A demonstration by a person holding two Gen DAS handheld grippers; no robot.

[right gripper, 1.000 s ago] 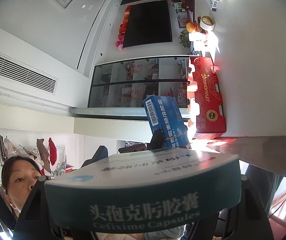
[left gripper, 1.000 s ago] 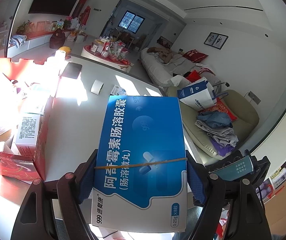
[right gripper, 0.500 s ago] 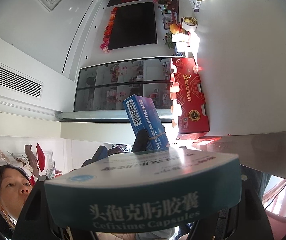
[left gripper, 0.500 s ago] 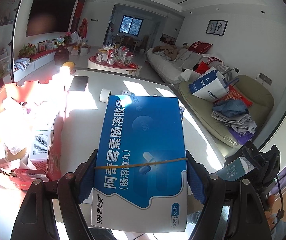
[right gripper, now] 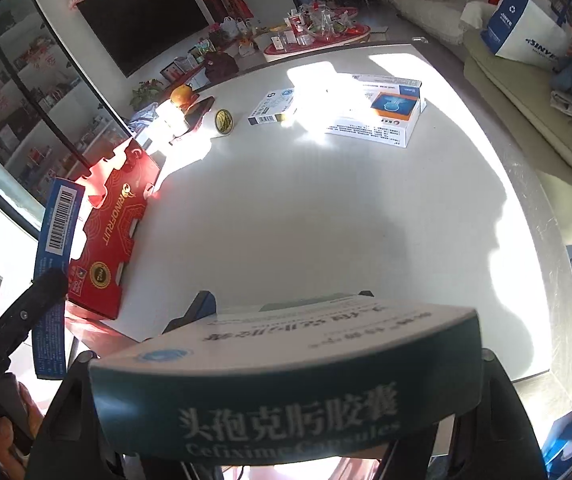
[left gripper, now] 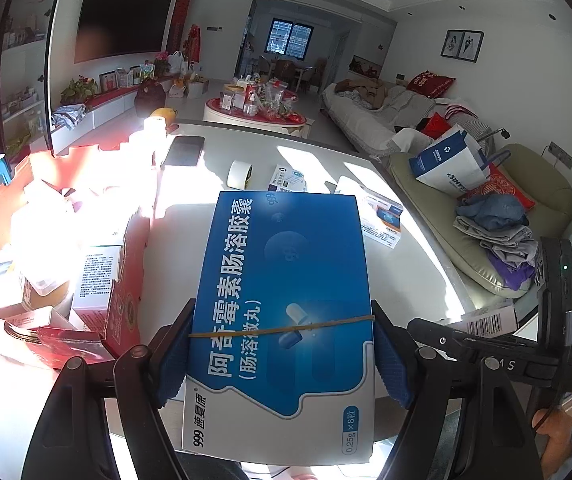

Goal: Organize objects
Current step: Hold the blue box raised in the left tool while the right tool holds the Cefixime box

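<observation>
Left gripper (left gripper: 284, 354) clamps blue box (left gripper: 286, 280), right gripper (right gripper: 286, 384) clamps Cefixime box (right gripper: 286, 396); drop blue flat into red carton (left gripper: 122, 292) at 9 o'clock, avoiding its rim.

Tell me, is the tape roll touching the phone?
Apart. The left wrist view shows bare white table between the tape roll and the phone.

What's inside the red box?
The red box holds several medicine boxes standing and lying together. Sun glare whites out the far part, and the wall hides whatever sits at the bottom.
</observation>
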